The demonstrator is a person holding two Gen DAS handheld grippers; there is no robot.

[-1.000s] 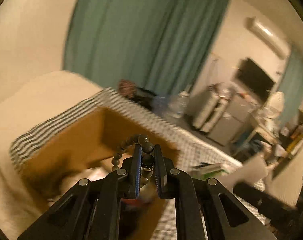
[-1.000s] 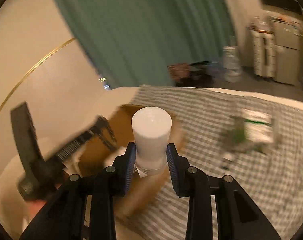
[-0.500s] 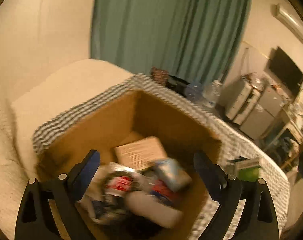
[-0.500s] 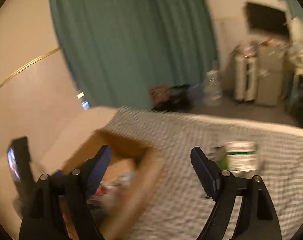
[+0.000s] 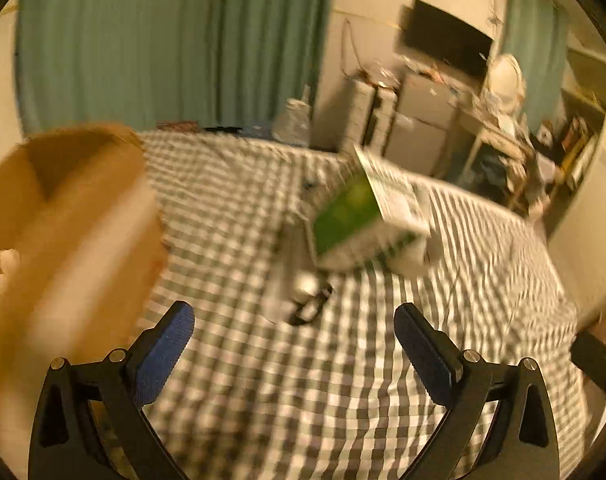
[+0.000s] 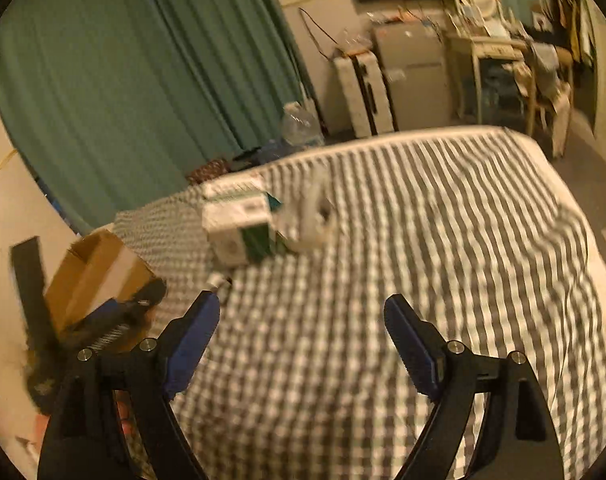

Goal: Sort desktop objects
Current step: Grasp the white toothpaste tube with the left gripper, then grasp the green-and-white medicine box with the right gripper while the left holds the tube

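My left gripper is open and empty above a checked cloth. A brown cardboard box stands close at its left. Ahead lies a green and white carton, with a small dark and white item in front of it. My right gripper is open and empty over the same cloth. In the right wrist view the carton lies ahead with a white object beside it, and the cardboard box is at the left with the other gripper in front of it.
A green curtain hangs behind the bed. Cabinets, a dark screen and cluttered shelves stand at the far right. A plastic bottle stands on the floor beyond the cloth's far edge. The views are blurred.
Both grippers opened: the left let go of a bead bracelet, the right of a white cylinder, over the box. Both have since swung right, away from the box, toward the carton.
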